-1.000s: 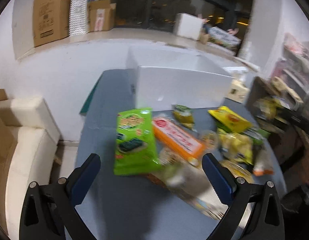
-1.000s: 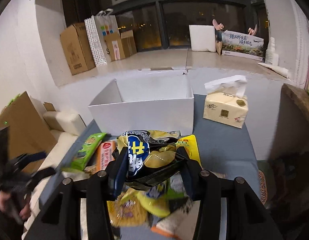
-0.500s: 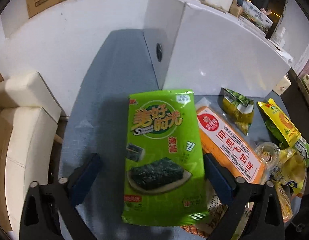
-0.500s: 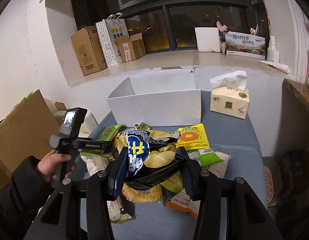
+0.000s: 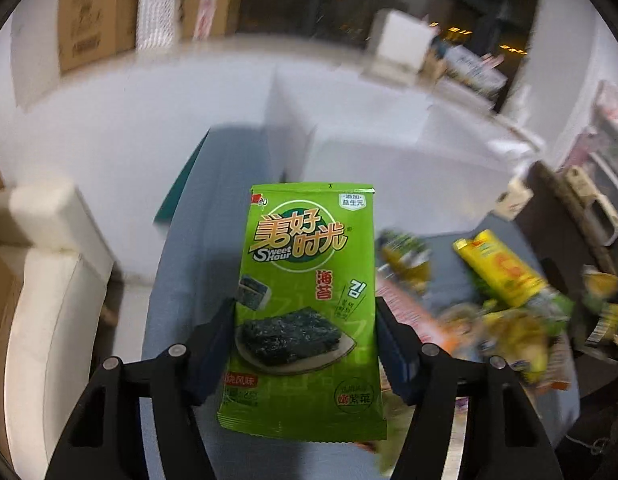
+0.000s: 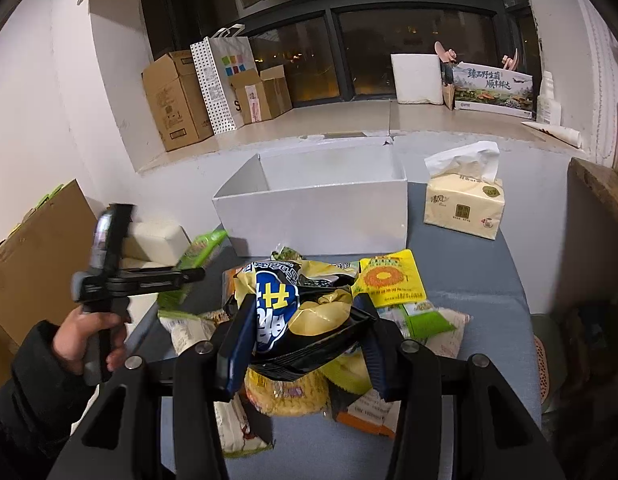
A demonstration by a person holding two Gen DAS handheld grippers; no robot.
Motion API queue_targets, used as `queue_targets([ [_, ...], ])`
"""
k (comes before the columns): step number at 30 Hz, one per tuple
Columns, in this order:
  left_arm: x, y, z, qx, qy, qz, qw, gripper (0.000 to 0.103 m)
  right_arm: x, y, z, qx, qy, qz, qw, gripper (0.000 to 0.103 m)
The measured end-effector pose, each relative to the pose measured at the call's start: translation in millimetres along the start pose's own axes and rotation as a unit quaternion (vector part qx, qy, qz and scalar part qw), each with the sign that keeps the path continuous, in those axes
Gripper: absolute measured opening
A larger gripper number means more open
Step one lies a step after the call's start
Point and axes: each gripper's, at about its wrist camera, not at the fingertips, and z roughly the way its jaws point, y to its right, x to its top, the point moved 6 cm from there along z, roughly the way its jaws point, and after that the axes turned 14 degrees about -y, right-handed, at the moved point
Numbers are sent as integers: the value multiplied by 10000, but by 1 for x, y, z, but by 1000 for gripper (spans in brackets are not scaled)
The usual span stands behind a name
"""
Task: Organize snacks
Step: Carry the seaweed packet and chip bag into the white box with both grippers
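The green seaweed snack packet [image 5: 309, 304] is pinched by its side edges between the fingers of the left gripper [image 5: 305, 350] and is held clear above the grey tabletop [image 5: 189, 280], near its left edge, label side up. In the right wrist view that same packet [image 6: 197, 250] is seen edge-on beside the front left corner of the white box [image 6: 321, 216]. The black-and-blue chip bag [image 6: 297, 320] is clamped, crumpled, between the fingers of the right gripper [image 6: 305, 340], held above the heap of snacks at the middle of the tabletop. A yellow sunflower-print packet [image 6: 389, 278] is seen lying just in front of the box, touching the heap. The box stands open-topped at the far edge, and a tissue pack [image 6: 465, 204] is set toward the far right corner, apart from it.
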Motion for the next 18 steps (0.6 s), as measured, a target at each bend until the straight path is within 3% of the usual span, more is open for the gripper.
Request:
queue_targets([
  [4, 23, 14, -31, -160, 347, 116, 9992, 70, 24, 0, 4, 13, 53, -6, 10000, 52],
  [9, 73, 38, -40, -135, 488, 255, 9984, 71, 83, 6, 13, -6, 185, 99, 9998, 52],
  [14, 130, 55, -27, -105, 432, 224, 9988, 71, 145, 16, 34, -252, 196, 192, 9993, 52],
  [18, 164, 59, -10, -7, 274, 185, 9995, 71, 185, 30, 67, -457, -64, 253, 9986, 52],
])
